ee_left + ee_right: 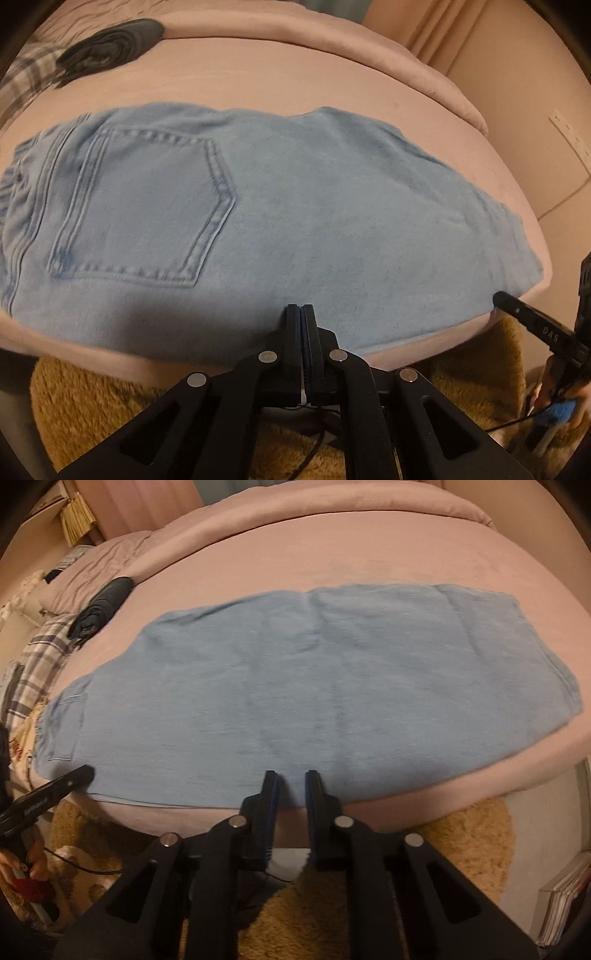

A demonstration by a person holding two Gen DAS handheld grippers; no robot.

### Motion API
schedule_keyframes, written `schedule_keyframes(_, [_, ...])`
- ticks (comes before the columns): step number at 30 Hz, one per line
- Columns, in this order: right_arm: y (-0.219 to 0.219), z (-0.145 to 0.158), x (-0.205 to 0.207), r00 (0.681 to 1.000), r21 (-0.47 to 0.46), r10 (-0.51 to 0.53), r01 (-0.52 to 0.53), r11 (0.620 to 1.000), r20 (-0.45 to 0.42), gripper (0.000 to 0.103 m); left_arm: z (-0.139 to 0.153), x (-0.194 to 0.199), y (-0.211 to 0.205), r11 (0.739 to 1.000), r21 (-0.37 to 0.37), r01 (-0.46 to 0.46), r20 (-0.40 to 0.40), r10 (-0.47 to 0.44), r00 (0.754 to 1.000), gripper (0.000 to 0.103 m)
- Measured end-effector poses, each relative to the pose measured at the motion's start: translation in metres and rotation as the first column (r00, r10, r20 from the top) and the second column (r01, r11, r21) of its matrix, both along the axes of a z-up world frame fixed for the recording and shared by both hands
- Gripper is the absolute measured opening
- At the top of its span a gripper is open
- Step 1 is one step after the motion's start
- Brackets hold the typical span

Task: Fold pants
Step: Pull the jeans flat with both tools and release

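Bed (258,74): pink cover, fills most of both views; rounded near edge, thick fold of same pink cover along far side.
Pants (314,206): light-blue denim, lying flat on the bed, lengthwise along its near edge. Waist end to the left, leg end to the right. Looks already doubled leg on leg, one back side up. Near long edge sits just inside the bed edge. Few soft creases on far part in right-wrist view (314,672).
Rug (92,398): tan, shaggy, on floor below bed's near edge, under both grippers.
Plaid cloth (22,81): grey/white check, far left of bed, partly cut off by frame.
Dark garment (110,44): grey-black bundle, folded/rolled, on bed beyond the waist end, well apart from pants, next to plaid cloth.
Back pocket (147,206): stitched patch near waist end, facing up.
Left gripper (300,308): fingers pressed together, no gap; tips at pants' near edge, abt mid-length. Can't tell if any denim is pinched. In right-wrist view (83,771) its tip is at the near edge close to the pocket.
Right gripper (291,775): fingers apart, clear gap, denim showing through it; tips over near edge, nothing clamped. In left-wrist view (498,297) tip is by the leg-end corner.
Hand (33,864): fingers round left gripper's handle, lower left.
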State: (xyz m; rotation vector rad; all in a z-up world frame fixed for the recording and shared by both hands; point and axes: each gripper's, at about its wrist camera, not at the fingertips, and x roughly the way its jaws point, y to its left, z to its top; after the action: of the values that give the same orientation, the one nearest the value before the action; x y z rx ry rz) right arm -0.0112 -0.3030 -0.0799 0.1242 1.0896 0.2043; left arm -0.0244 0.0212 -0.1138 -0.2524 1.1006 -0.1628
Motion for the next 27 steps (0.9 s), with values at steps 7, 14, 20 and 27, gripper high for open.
schedule_keyframes(7, [-0.027,0.004,0.006,0.998,-0.022,-0.062,0.063,0.998,0.021,0.008,0.001,-0.011,0.006,1.0,-0.007,-0.011,-0.003,0.011,1.0,0.007])
schedule_keyframes(14, [-0.047,0.009,0.01,0.989,-0.031,-0.142,0.143,0.989,0.038,0.012,0.02,-0.006,-0.002,0.997,-0.054,0.047,0.013,-0.047,0.999,0.007])
schedule_keyframes(20, [-0.051,0.009,0.015,0.989,-0.052,-0.144,0.147,0.988,0.043,0.012,0.035,0.007,-0.035,0.988,-0.056,0.144,0.057,-0.141,0.988,0.007])
schedule_keyframes(27, [-0.066,0.015,0.008,0.981,-0.074,-0.179,0.184,0.98,0.076,0.019,0.026,0.022,-0.059,0.977,-0.069,0.204,0.044,-0.201,0.979,0.007])
